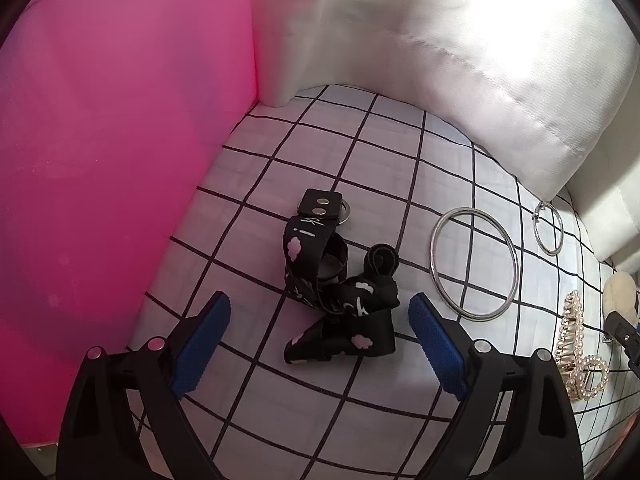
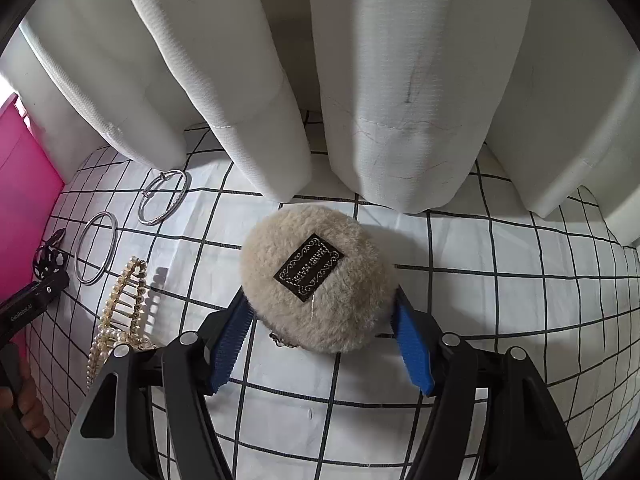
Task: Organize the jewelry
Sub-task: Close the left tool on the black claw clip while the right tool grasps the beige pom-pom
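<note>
A black strap with pink cloud prints and metal snaps (image 1: pixel 340 280) lies crumpled on the checked cloth. My left gripper (image 1: pixel 320 320) is open, its blue pads on either side of the strap's near end, apart from it. A beige fluffy pouch with a black label (image 2: pixel 316 280) sits between the blue pads of my right gripper (image 2: pixel 322 312), which touch its sides. A large silver bangle (image 1: pixel 474 264) (image 2: pixel 96 254), a thinner silver hoop (image 1: pixel 548 230) (image 2: pixel 164 202) and a pearl hair claw (image 1: pixel 576 344) (image 2: pixel 120 312) lie between the two grippers.
A pink box wall (image 1: pixel 100 160) (image 2: pixel 24 184) stands on the left. White curtain folds (image 1: pixel 460 60) (image 2: pixel 360 100) hang at the back, down to the white cloth with a black grid (image 1: pixel 360 152) (image 2: pixel 500 300).
</note>
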### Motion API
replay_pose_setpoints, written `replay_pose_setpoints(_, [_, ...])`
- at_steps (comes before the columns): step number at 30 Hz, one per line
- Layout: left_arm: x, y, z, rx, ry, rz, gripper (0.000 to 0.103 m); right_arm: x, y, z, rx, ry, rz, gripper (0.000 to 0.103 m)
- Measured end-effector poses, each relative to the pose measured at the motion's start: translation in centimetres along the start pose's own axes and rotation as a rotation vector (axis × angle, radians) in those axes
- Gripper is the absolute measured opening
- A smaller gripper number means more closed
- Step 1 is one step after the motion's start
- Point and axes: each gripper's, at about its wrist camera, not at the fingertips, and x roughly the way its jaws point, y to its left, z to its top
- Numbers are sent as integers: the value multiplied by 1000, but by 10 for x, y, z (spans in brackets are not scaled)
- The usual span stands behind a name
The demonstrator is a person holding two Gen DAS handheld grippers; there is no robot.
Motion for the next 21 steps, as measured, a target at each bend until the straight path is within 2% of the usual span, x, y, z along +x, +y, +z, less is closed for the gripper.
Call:
replay_pose_setpoints(12, [25,0,25,-9,-37,-4,89,11,6,8,-28,-22,-21,64])
replay_pose_setpoints(15, [19,-1,23,-9,-53,-7,74,10,11,11,-33,-23,-22,64])
replay_pose_setpoints(18, [13,-2,17,3,-66,-15,53,5,7,5,-28,-29,-15,61])
replay_pose_setpoints(19, [9,-2,15,5,-71,-16,40,4,7,4,-28,-31,-14,60])
replay_pose_setpoints(20, [7,-1,13,8,-72,-19,33,3,8,2,-29,-33,-13,59])
replay_pose_setpoints(21, [7,0,13,10,-70,-22,32,-1,5,-1,-32,-35,-11,59])
